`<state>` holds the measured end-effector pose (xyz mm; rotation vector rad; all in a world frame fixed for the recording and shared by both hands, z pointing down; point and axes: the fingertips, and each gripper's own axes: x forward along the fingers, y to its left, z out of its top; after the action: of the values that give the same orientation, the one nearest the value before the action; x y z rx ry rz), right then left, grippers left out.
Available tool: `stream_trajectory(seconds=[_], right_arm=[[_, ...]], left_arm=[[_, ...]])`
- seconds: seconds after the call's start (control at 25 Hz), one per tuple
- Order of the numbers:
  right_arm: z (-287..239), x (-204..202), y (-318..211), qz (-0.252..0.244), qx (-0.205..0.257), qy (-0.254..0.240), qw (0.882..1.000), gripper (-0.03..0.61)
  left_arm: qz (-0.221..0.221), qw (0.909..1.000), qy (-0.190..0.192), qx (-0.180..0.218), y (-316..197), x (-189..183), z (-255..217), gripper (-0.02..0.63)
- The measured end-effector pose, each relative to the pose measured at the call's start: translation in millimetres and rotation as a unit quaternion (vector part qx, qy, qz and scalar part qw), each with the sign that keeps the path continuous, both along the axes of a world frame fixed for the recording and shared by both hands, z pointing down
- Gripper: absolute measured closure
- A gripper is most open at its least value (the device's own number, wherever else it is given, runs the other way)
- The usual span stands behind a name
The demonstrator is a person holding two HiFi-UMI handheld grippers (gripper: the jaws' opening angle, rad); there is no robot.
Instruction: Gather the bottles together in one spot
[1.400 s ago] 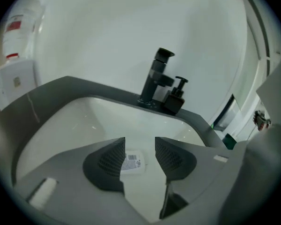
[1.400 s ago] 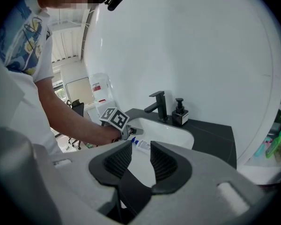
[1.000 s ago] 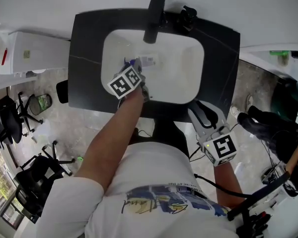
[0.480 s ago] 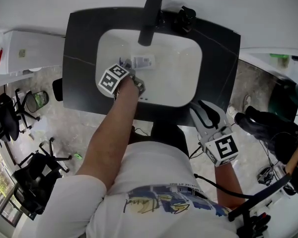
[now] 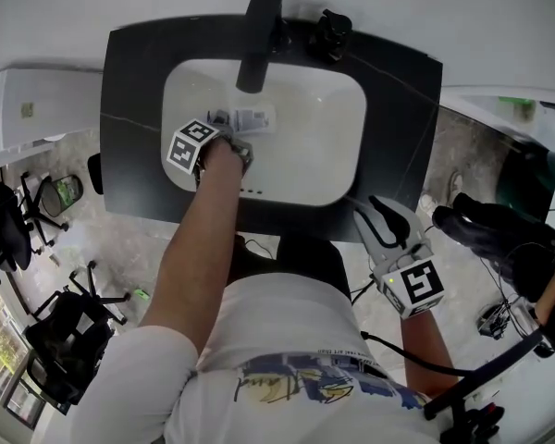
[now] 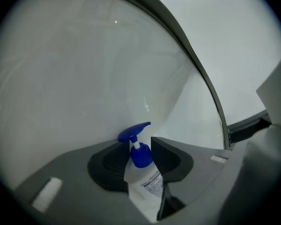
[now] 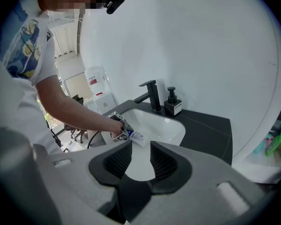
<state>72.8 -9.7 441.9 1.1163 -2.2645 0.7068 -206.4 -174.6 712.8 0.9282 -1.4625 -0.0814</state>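
A white pump bottle [image 6: 143,184] with a blue pump head lies in the white sink basin [image 5: 314,146], below the faucet. My left gripper [image 5: 228,129] reaches into the basin, and its jaws are closing around the bottle. In the left gripper view both pads [image 6: 166,161] touch the bottle's shoulders, and the pump sticks out past the tips. My right gripper [image 5: 388,213] hangs in front of the counter at the person's right side, open with nothing between its fingers. From the right gripper view the bottle [image 7: 137,137] shows small beside the left gripper [image 7: 124,131].
A black faucet [image 5: 254,40] overhangs the basin's back edge. A black soap dispenser bottle [image 5: 331,33] stands on the dark counter [image 5: 407,109] right of the faucet. White wall rises behind the counter. Office chairs [image 5: 9,229] and gear crowd the floor on both sides.
The left gripper has slid a little to the left in the basin and now sits over the bottle. The right gripper has hardly moved.
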Motion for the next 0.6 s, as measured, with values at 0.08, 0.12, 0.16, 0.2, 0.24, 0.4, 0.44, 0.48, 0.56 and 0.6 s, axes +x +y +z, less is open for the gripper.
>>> stream_trajectory(seconds=[0.08, 0.12, 0.16, 0.2, 0.24, 0.4, 0.44, 0.48, 0.56, 0.6], right_arm=[[2.4, 2.3, 1.1, 0.002, -0.003, 0.003, 1.0, 0.457], [3.2, 3.7, 2.0, 0.003, -0.004, 0.004, 1.0, 0.459], [4.2, 5.3, 3.5, 0.005, -0.007, 0.003, 1.0, 0.459], [5.1, 6.8, 5.2, 0.008, -0.01, 0.001, 1.0, 0.459], [5.2, 7.9, 5.9, 0.01, -0.01, 0.001, 1.0, 0.459], [5.8, 12.4, 7.1, 0.02, -0.007, -0.001, 1.0, 0.459], [6.4, 13.2, 9.6, 0.023, -0.008, -0.003, 1.0, 0.46], [6.3, 13.9, 11.1, 0.023, -0.007, -0.004, 1.0, 0.459], [3.8, 15.2, 10.4, 0.021, -0.003, -0.003, 1.0, 0.46], [1.7, 15.2, 9.2, 0.02, 0.001, -0.002, 1.0, 0.459]], left_arm=[[0.009, 0.9999, 0.008, 0.006, -5.5, 4.3, 1.5, 0.468], [0.014, 0.9998, 0.014, 0.007, -7.0, 7.8, 2.6, 0.468], [0.021, 0.9995, 0.022, 0.007, -8.3, 12.2, 3.7, 0.467], [0.03, 0.9991, 0.03, 0.009, -9.6, 16.8, 4.7, 0.469], [0.039, 0.9985, 0.036, 0.012, -11.4, 21.0, 5.3, 0.472], [0.059, 0.9963, 0.038, 0.05, -20.7, 27.8, -2.3, 0.482], [0.062, 0.9957, 0.03, 0.062, -20.2, 27.9, -7.2, 0.483], [0.067, 0.9948, 0.02, 0.074, -19.1, 28.8, -13.0, 0.485], [0.082, 0.9919, 0.001, 0.097, -18.7, 34.0, -27.6, 0.493], [0.094, 0.9896, -0.009, 0.109, -19.2, 37.8, -36.0, 0.497]])
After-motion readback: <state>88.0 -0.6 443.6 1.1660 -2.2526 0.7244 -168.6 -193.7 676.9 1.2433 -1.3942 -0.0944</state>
